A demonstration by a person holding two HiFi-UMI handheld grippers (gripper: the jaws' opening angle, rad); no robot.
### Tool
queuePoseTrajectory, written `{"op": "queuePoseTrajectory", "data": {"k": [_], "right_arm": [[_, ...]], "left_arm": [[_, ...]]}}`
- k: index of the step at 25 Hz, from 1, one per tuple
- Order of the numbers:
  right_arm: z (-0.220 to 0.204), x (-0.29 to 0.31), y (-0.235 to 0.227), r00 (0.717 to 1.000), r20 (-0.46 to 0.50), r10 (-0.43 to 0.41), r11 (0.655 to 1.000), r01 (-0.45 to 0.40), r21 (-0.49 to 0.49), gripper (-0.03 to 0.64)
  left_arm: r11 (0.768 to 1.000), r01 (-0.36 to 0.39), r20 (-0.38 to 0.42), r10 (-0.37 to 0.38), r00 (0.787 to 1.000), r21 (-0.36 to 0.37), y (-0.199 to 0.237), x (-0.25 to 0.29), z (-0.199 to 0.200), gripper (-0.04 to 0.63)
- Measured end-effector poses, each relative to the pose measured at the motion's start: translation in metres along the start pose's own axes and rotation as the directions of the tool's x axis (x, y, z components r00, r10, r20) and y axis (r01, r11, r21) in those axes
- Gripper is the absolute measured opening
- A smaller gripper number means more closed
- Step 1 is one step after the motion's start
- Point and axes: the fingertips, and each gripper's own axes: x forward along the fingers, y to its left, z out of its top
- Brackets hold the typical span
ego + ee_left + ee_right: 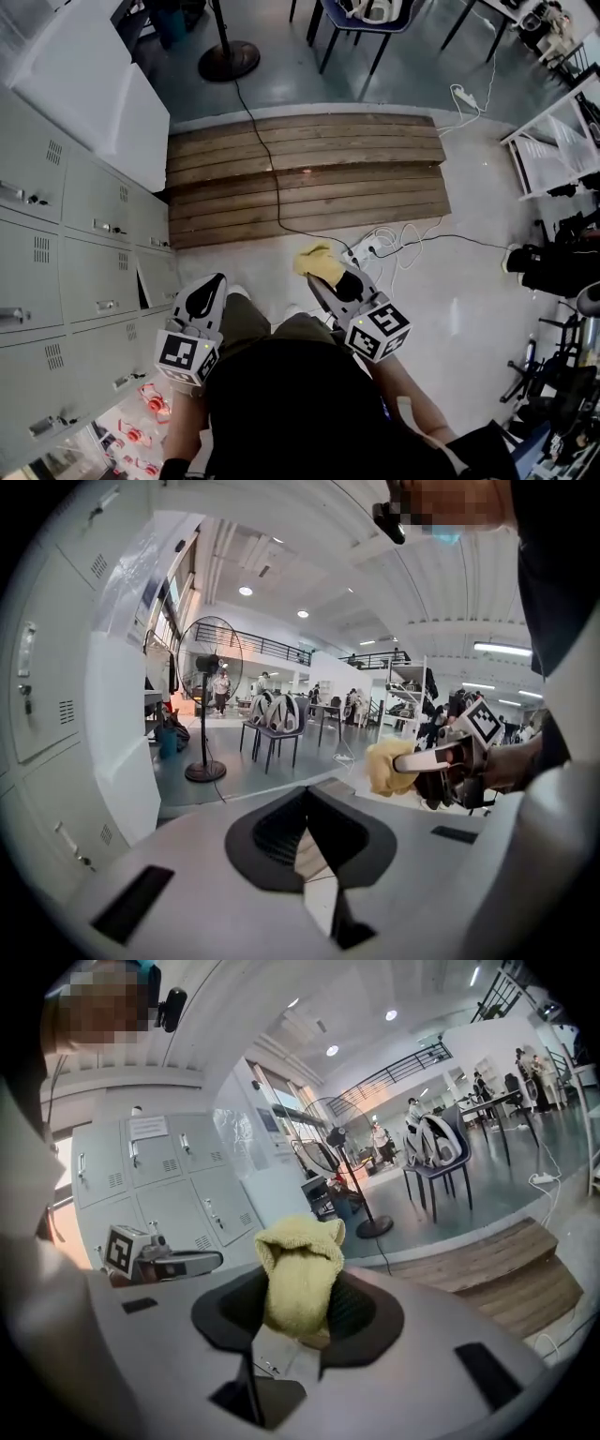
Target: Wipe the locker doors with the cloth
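Grey locker doors (89,258) with small handles and vents line the left side, and they also show in the right gripper view (173,1180). A yellow cloth (317,262) bulges out from between the jaws of my right gripper (328,281), which is shut on it above the floor. In its own view the cloth (298,1269) fills the jaws. My left gripper (210,286) hangs nearer the lockers, level with the right one, its jaws together and holding nothing (307,810). Neither gripper touches a door.
A low wooden platform (309,173) lies ahead on the floor, with a black cable across it to a power strip (368,249). A fan base (229,60) and chair legs (352,42) stand beyond. A white cabinet (89,89) adjoins the lockers. Red items (141,417) lie by my left foot.
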Motion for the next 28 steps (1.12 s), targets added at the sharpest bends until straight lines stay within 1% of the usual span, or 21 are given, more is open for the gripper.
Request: {"op": "queuePoseTrajectory", "data": {"k": [3, 6, 9, 13, 15, 19, 22, 25, 28], "right_arm": [[0.002, 0.022, -0.009, 0.999, -0.032, -0.02, 1.0, 0.02, 0.003, 0.155], [0.013, 0.058, -0.014, 0.998, -0.047, -0.035, 0.999, 0.034, -0.005, 0.155], [0.036, 0.109, -0.015, 0.997, -0.058, -0.044, 0.999, 0.043, -0.023, 0.155], [0.062, 0.189, -0.011, 0.994, -0.095, -0.052, 0.998, 0.049, -0.033, 0.155], [0.07, 0.23, -0.005, 0.992, -0.119, -0.049, 0.998, 0.046, -0.034, 0.155], [0.082, 0.311, 0.012, 0.986, -0.165, -0.034, 0.999, 0.027, -0.042, 0.155], [0.09, 0.366, 0.026, 0.982, -0.185, -0.018, 0.999, 0.008, -0.052, 0.155], [0.097, 0.413, 0.04, 0.98, -0.2, 0.011, 0.998, -0.023, -0.057, 0.155], [0.104, 0.452, 0.058, 0.973, -0.223, 0.059, 0.993, -0.079, -0.084, 0.155]], "left_arm": [[1.0, 0.01, 0.015, -0.01, 1.0, -0.011, 0.022, 0.015, 0.003, 0.008], [0.999, 0.025, 0.021, -0.024, 0.999, -0.026, 0.057, 0.032, 0.006, 0.009], [0.998, 0.034, 0.029, -0.033, 0.999, -0.049, 0.107, 0.052, 0.015, 0.009], [0.998, 0.027, 0.019, -0.026, 0.999, -0.048, 0.187, 0.074, 0.028, 0.008], [0.997, 0.023, 0.011, -0.022, 1.0, -0.074, 0.229, 0.079, 0.031, 0.009], [0.991, 0.015, 0.004, -0.015, 1.0, -0.13, 0.309, 0.084, 0.026, 0.008], [0.987, 0.008, -0.006, -0.009, 1.0, -0.161, 0.36, 0.084, 0.025, 0.009], [0.988, 0.001, -0.021, -0.004, 1.0, -0.155, 0.394, 0.081, 0.019, 0.009], [0.985, -0.042, -0.03, 0.038, 0.999, -0.167, 0.421, 0.076, 0.019, 0.009]]}}
